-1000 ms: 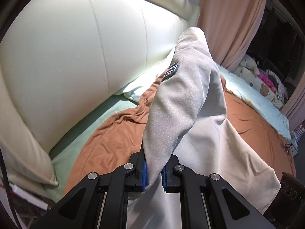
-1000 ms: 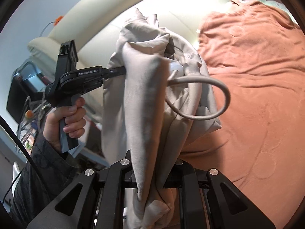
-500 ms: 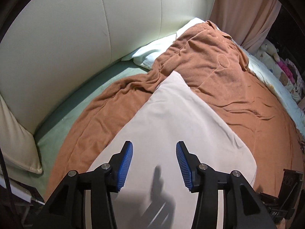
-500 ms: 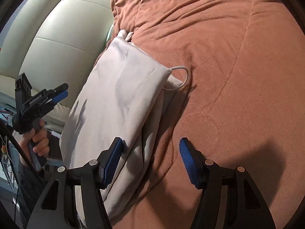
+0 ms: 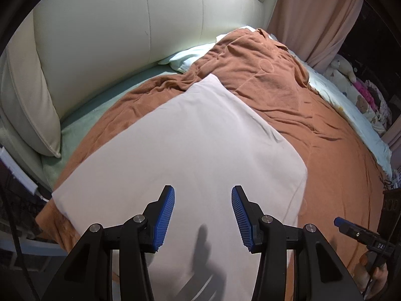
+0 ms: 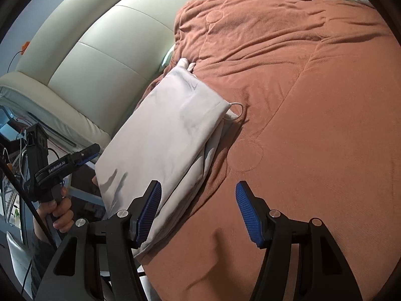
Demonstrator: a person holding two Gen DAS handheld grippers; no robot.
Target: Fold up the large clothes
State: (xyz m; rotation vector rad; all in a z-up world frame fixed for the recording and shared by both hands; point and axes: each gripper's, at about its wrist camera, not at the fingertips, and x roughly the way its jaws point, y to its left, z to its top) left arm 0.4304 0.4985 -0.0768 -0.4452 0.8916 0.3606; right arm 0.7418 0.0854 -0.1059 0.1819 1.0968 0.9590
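A light grey garment [image 5: 190, 145] lies folded into a flat rectangle on the brown blanket [image 5: 325, 155] near the bed's edge. It also shows in the right wrist view [image 6: 170, 135], with a drawstring loop [image 6: 238, 109] sticking out at its far corner. My left gripper [image 5: 202, 215] is open and empty, just above the garment's near part. My right gripper [image 6: 198, 210] is open and empty, above the blanket beside the garment's right edge. The left gripper also shows in the right wrist view [image 6: 86, 155], off the bed's side.
A cream padded headboard [image 5: 125, 25] runs along the left. A pale pillow [image 5: 190, 57] lies under the blanket's far edge. Pink curtains [image 5: 313, 12] and stuffed toys [image 5: 343, 67] stand at the far side. A green sheet [image 5: 82, 115] shows beside the blanket.
A second ago both grippers were shut on the lifted garment. They let go and it now lies folded flat. Since half a second ago both grippers have drawn back a little.
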